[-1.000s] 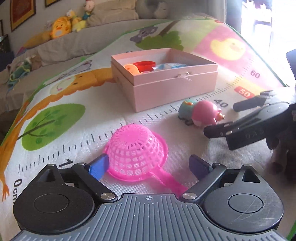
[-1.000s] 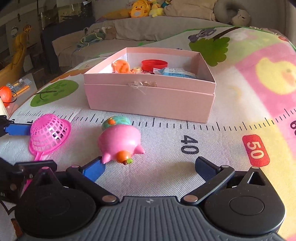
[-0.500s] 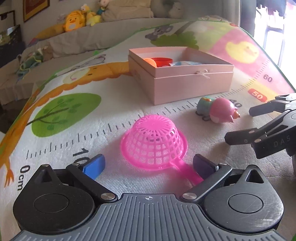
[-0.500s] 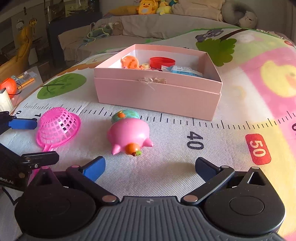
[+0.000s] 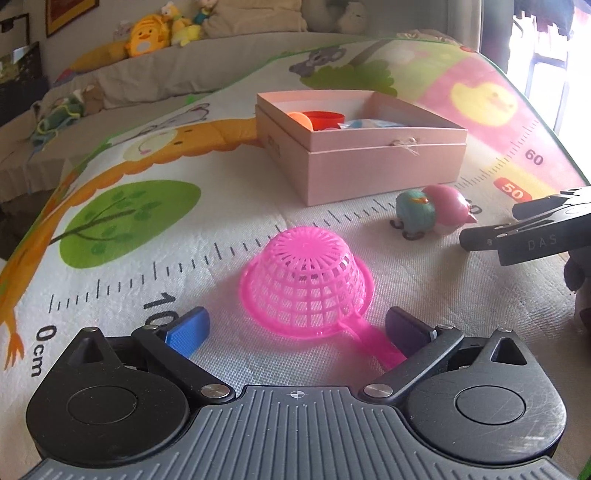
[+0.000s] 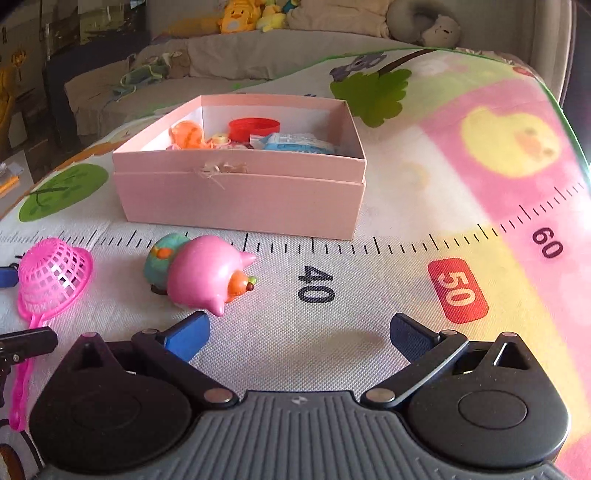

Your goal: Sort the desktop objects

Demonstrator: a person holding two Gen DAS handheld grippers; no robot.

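A pink mesh strainer (image 5: 304, 282) lies upside down on the play mat, its handle reaching back past my left gripper's right finger. My left gripper (image 5: 295, 332) stands wide open just short of the strainer's rim, touching nothing. A pink pig toy (image 6: 205, 275) with a teal part lies near the "40" mark, just ahead of my right gripper's left finger. My right gripper (image 6: 297, 338) is open and empty. The same strainer (image 6: 51, 275) shows at the left of the right wrist view, and the pig toy (image 5: 436, 212) at the right of the left wrist view. Behind both sits an open pink box (image 6: 240, 195).
The pink box (image 5: 369, 166) holds a red lid, an orange toy and a blue packet. The mat (image 6: 406, 206) drops off at its far and right edges. A couch with plush toys (image 5: 147, 35) runs along the back. The right gripper's black fingers (image 5: 491, 236) reach in beside the pig toy.
The left gripper has drawn back from the strainer, which now lies ahead of the fingertips instead of between them. The right gripper has shifted so the pig toy sits further left and closer.
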